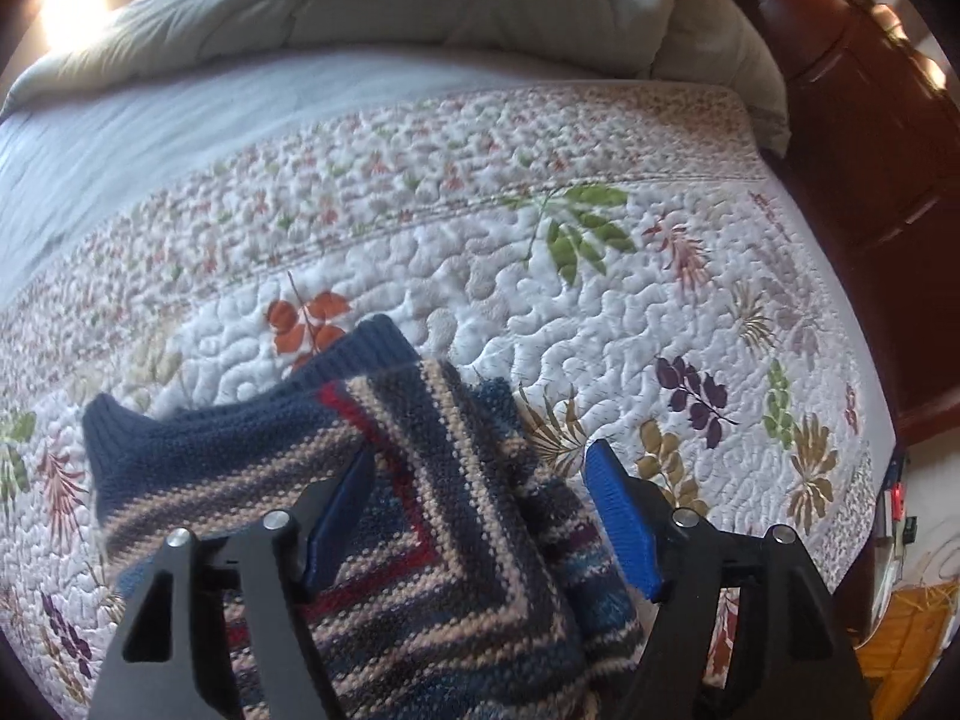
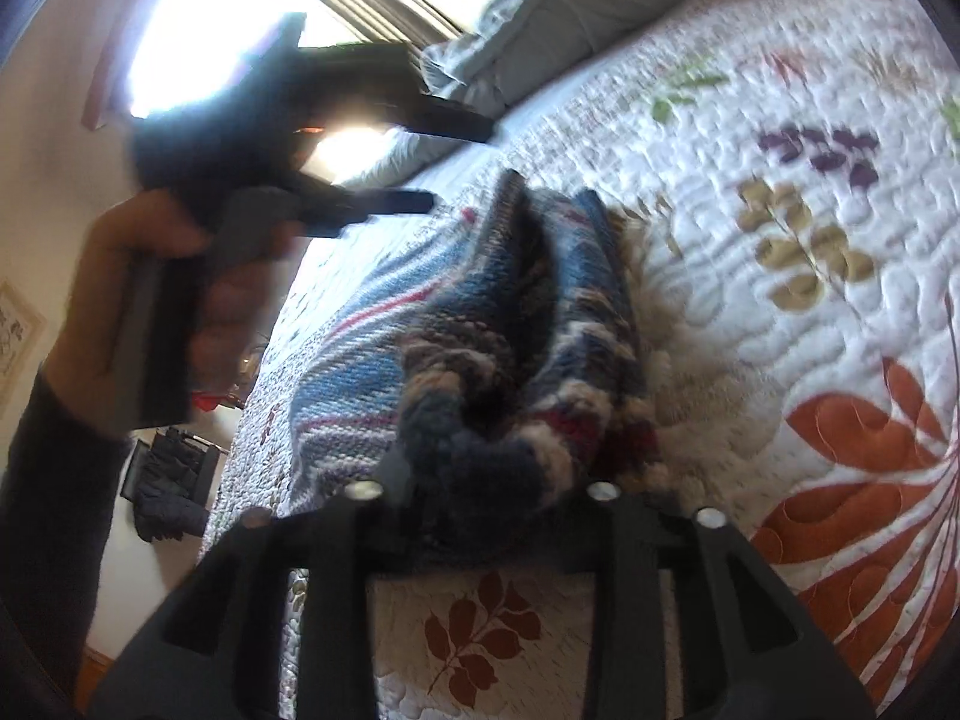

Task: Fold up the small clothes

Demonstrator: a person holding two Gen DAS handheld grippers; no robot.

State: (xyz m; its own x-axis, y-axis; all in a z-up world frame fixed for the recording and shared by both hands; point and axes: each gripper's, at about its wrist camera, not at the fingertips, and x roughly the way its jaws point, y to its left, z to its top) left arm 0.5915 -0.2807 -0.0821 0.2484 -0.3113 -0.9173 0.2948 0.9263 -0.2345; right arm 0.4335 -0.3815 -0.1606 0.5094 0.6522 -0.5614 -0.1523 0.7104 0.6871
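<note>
Bed, quilted leaf-print coverlet [image 1: 600, 312]: one striped knit sweater [image 1: 420, 480], partly folded, lying near its edge. My left hand-held gripper [image 1: 480, 498] spread, straddling the fold, apparently just releasing. My right hand-held gripper [image 2: 498, 480]: fingertips buried in knit, state unclear.

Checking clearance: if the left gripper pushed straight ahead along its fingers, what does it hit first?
The striped knit sweater. It already lies between the open fingers of the left gripper, with the floral quilt right beneath; depth is unclear.
</note>
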